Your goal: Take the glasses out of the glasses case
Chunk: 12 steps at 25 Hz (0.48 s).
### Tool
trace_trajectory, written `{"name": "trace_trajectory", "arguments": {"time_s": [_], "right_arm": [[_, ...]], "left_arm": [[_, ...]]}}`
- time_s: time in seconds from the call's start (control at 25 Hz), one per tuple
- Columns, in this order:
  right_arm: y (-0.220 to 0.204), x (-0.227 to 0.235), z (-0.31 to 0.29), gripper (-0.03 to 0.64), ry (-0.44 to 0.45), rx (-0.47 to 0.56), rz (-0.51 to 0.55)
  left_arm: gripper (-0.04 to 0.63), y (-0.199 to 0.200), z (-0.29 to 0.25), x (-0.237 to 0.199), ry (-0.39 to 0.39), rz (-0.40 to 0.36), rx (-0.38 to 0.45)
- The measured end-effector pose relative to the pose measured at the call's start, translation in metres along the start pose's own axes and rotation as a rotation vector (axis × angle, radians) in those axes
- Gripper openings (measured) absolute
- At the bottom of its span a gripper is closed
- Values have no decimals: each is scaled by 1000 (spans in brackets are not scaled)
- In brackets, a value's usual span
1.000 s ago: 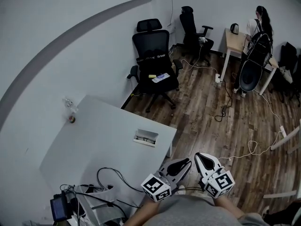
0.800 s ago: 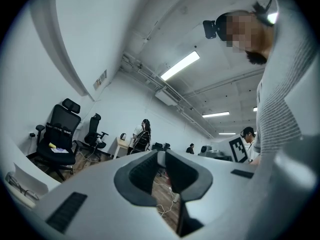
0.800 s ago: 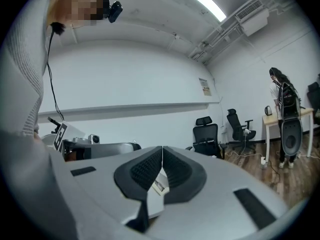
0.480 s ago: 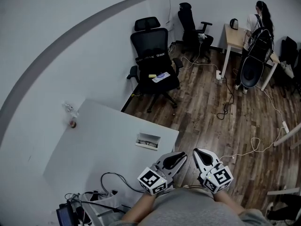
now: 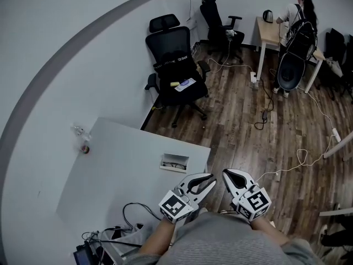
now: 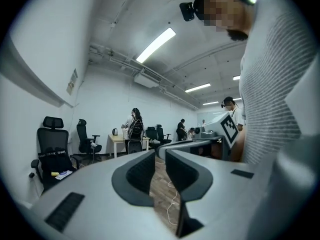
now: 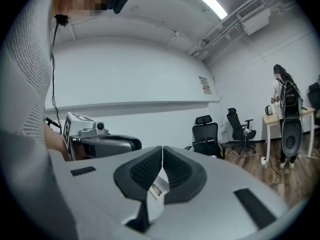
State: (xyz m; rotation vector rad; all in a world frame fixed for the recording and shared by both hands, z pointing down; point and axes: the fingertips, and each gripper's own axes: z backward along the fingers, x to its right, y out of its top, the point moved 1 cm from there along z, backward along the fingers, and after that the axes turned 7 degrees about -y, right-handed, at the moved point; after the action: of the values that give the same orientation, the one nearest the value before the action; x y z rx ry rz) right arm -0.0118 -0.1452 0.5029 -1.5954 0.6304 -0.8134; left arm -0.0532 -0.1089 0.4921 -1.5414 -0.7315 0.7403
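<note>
- Office room, wood floor [image 5: 248, 120], white table [image 5: 110, 170] at the left; both grippers are held low by the person's body, off the table's near right corner.
- Left gripper [image 6: 160, 153]: jaws a narrow slit apart, nothing between the pads, only floor showing through. Empty.
- Right gripper [image 7: 162, 148]: pads meet at the tips, closed on nothing.
- Case [image 5: 174, 162]: on the table beside its right edge, near both grippers but touched by neither. Looks open; the contents are too small to read, so I can't confirm the glasses.
- Cables [image 5: 132, 211] lie on the table's near end, left of the grippers.
- Task judgement: reach not started, glasses not out yet.
- Risks:
  - Case sits close to the edge, so a sideways nudge on approach could push it off.
  - Right jaws need opening before going in, or they just shove the case.
  - Lifting the glasses with the case unpinned likely drags the case along.
  - Thin frames could slip out of an off-centre pinch.
</note>
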Motion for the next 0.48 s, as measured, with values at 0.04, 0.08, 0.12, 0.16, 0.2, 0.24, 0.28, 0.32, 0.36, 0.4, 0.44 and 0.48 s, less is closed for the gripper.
{"name": "trace_trajectory", "arguments": {"time_s": [0.04,0.08,0.12,0.16,0.2,0.24,0.28,0.32,0.36,0.4,0.44,0.48], "right_arm": [[0,1,0,14,-2,0,-3],[-1,2,-1,14,-3,1,-5],[-2,3,-1,14,-5,1,-8],[-2,4,-2,14,-6,2,-10],[-3,4,-3,14,-6,3,-12],[-3,4,-4,14,-7,3,-12],[-3,4,-5,14,-7,4,-12],[-3,3,-7,14,-7,6,-12],[-3,3,-8,14,-5,7,-11],[-3,3,-9,14,-2,8,-10],[-3,3,-10,14,1,8,-9],[-4,3,-11,14,3,7,-8]], "left_arm": [[57,-1,0,-1,-6,-14,-18],[57,-2,0,-2,-9,-26,-33],[57,-3,0,-4,-8,-37,-45],[57,-4,1,-6,-5,-48,-57],[58,-5,2,-8,-1,-58,-68],[67,-6,3,-10,3,-69,-81],[73,-7,5,-13,7,-81,-96],[81,-9,6,-16,10,-94,-114],[84,-11,7,-19,13,-106,-132],[86,-13,8,-22,15,-117,-151],[91,-15,10,-25,17,-129,-171],[95,-18,11,-28,17,-141,-194]]}}
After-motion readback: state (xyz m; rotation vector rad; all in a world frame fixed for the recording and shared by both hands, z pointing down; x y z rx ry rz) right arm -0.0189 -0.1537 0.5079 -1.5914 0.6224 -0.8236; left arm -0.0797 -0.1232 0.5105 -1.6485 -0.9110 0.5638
